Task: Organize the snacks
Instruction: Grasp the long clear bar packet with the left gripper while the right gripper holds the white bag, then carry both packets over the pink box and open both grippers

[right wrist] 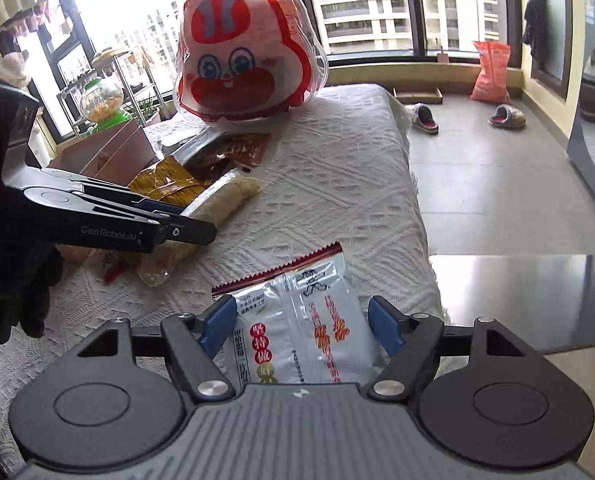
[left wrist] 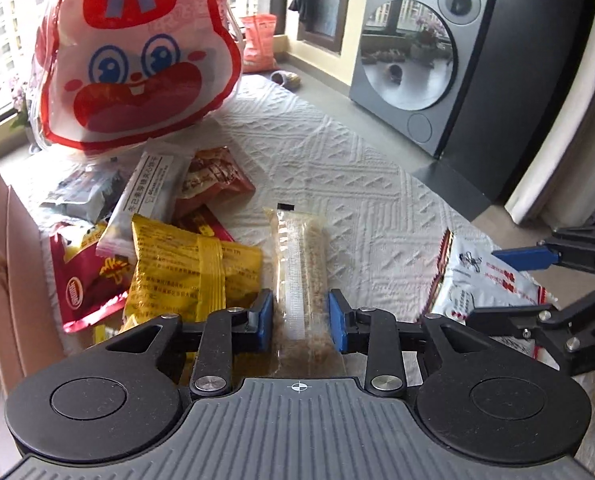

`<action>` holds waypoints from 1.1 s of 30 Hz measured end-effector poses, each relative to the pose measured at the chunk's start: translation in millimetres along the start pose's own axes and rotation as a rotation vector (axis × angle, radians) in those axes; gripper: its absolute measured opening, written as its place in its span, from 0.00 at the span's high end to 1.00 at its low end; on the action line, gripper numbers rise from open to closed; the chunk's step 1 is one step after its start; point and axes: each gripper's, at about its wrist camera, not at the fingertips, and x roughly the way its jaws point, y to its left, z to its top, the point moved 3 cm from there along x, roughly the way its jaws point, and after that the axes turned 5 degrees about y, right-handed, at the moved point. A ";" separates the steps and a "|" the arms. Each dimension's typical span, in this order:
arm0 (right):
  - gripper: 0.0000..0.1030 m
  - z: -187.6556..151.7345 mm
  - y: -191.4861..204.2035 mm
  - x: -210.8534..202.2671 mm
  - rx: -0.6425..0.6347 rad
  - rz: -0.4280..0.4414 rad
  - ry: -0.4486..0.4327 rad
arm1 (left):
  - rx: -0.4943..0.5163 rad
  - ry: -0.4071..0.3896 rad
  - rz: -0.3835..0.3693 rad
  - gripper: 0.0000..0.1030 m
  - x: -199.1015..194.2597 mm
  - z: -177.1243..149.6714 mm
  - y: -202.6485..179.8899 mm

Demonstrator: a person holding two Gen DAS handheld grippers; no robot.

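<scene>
**Snack sort: both grippers straddling packets, neither grip confirmed**

Setting: white textured cloth (left wrist: 337,152) over the table; big rabbit-face bag (left wrist: 133,64) at the far end, pink box (left wrist: 5,264) at the left edge beside the snack pile.

White packet (right wrist: 297,328): flat foil pillow with a serrated red top seal, lying near the table's right edge. Right gripper (right wrist: 297,326) straddles it, jaws apart, with a visible gap at the right pad; not clamped. Judged light, slick and crinkly; best pinched across the flat body, not the thin seal.

Clear bar packet (left wrist: 301,264): long and narrow, lying just right of the yellow packet (left wrist: 185,268). Left gripper (left wrist: 300,320) has it between the pads near its close end; whether they press, I cannot tell. Contents look crumbly, so probably fragile. Grip mid-length, lightly.
</scene>
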 end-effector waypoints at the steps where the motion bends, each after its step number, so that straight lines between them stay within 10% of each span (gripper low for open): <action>1: 0.28 -2.1 1.3 -1.5 0.005 0.013 0.000 | 0.014 0.004 -0.009 0.67 -8.1 -7.4 -3.4; 12: 0.27 -21.4 61.1 4.3 -0.085 0.128 0.036 | -0.088 0.076 -0.089 0.67 -64.9 -97.0 -1.4; 24: 0.20 -40.8 87.2 4.0 -0.211 0.053 -0.012 | -0.076 0.068 -0.065 0.65 -60.7 -86.6 2.4; 33: 0.20 -36.9 104.2 7.0 -0.427 0.019 0.119 | -0.064 0.041 -0.085 0.65 -45.7 -75.7 5.7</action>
